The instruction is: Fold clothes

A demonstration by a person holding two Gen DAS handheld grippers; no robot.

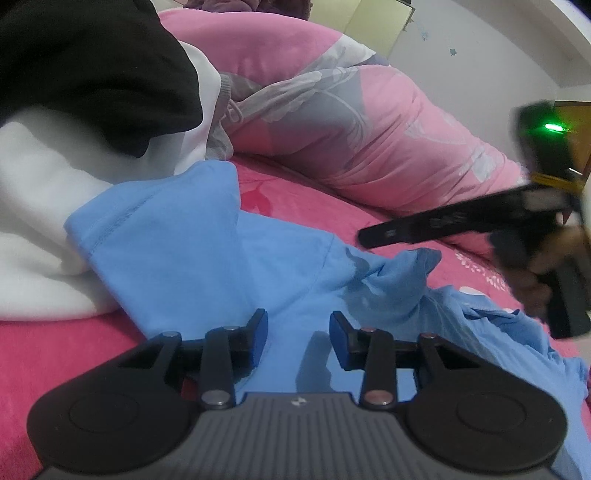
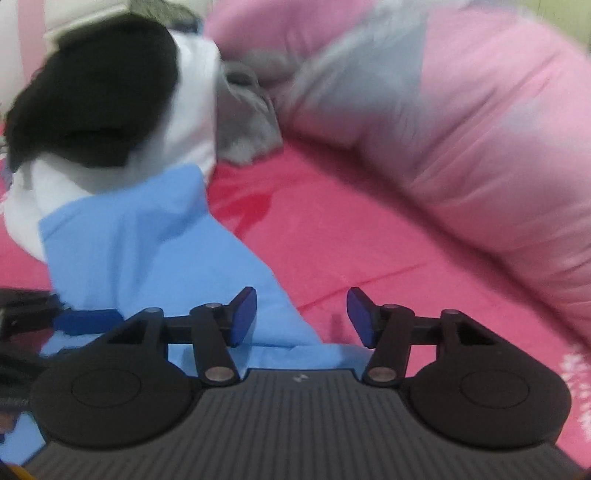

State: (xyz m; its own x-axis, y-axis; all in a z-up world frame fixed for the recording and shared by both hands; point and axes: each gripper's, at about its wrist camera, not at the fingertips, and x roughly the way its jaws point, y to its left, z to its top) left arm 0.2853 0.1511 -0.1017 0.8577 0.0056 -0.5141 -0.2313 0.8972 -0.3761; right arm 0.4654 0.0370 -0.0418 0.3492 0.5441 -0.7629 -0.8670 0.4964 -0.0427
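A blue garment (image 1: pixel 192 258) lies crumpled on the red-sheeted bed (image 1: pixel 295 195), pink duvet (image 1: pixel 388 140) behind; left gripper (image 1: pixel 298 338) and right gripper (image 2: pixel 301 317) both gape empty.

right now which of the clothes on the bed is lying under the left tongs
The light blue shirt: it spreads over the red bedsheet right beneath the left tongs. The white garment and the black one are piled farther back.

I worked over a bed spread with a deep pink sheet (image 1: pixel 306 206) bearing a faint flower print. A rolled pink-and-grey quilt (image 1: pixel 369 122) lay from twelve to three o'clock. Beyond it stood a pale wall (image 1: pixel 491 55) and a yellowish cupboard door (image 1: pixel 376 26).
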